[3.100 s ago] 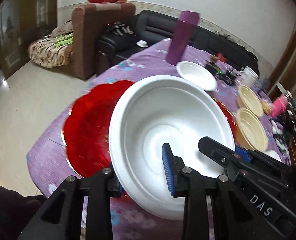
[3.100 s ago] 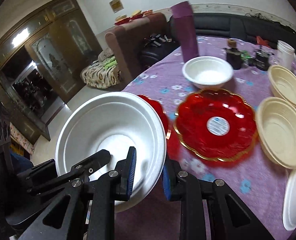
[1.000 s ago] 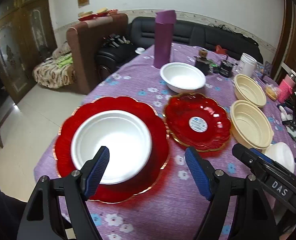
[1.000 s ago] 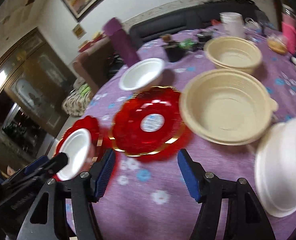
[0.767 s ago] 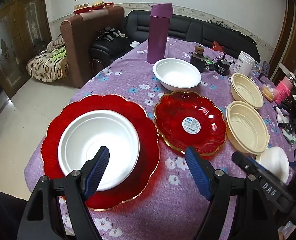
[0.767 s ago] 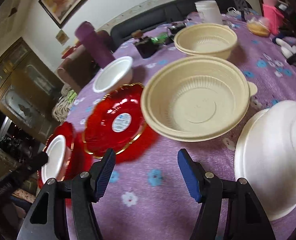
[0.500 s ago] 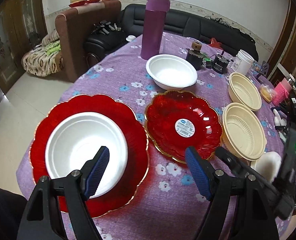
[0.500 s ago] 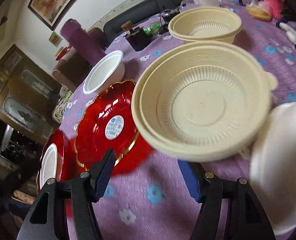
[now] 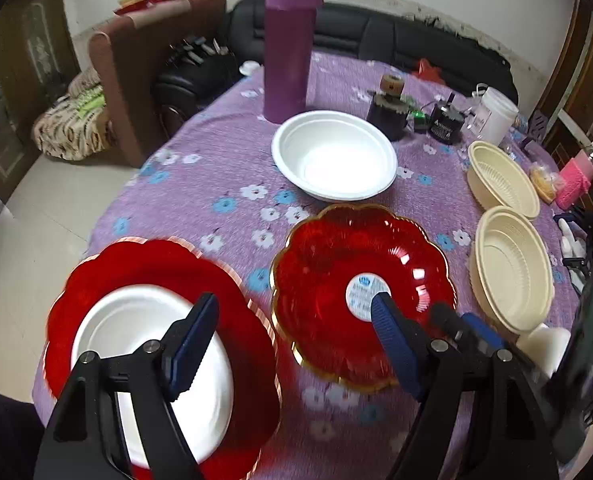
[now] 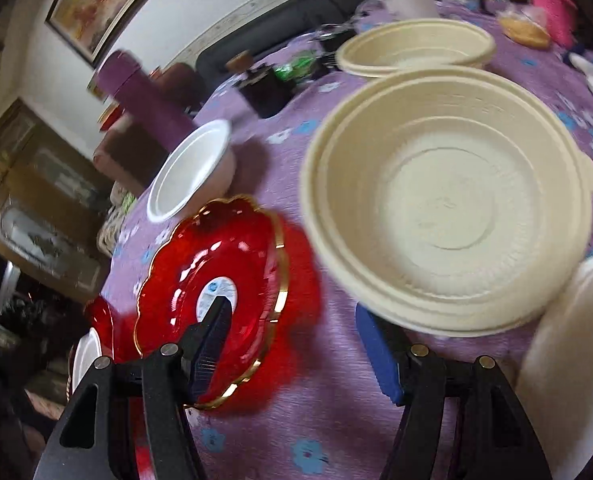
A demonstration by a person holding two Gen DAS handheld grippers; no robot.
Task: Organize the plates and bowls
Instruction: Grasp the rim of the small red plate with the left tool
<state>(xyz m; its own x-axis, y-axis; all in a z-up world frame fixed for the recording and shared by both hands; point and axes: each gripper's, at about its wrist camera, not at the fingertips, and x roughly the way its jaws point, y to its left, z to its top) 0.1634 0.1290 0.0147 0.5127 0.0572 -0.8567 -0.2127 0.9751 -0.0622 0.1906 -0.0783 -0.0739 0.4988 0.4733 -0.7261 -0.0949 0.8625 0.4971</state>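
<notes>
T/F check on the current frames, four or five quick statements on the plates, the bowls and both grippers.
1. A white bowl sits in the big red plate. True.
2. The small red plate holds a bowl. False: nothing in it, only a round sticker.
3. Both the left gripper and the right gripper are open, holding nothing. True.
4. The purple bottle lies on its side. False: upright.
5. The two beige bowls are stacked. False: side by side.

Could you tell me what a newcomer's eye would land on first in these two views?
Probably the two glossy red plates on the purple flowered tablecloth: the near-left one carries a white bowl, while the middle one is bare apart from a round sticker. Next comes the big cream bowl filling the right wrist view, with the tall purple flask standing at the far side.
</notes>
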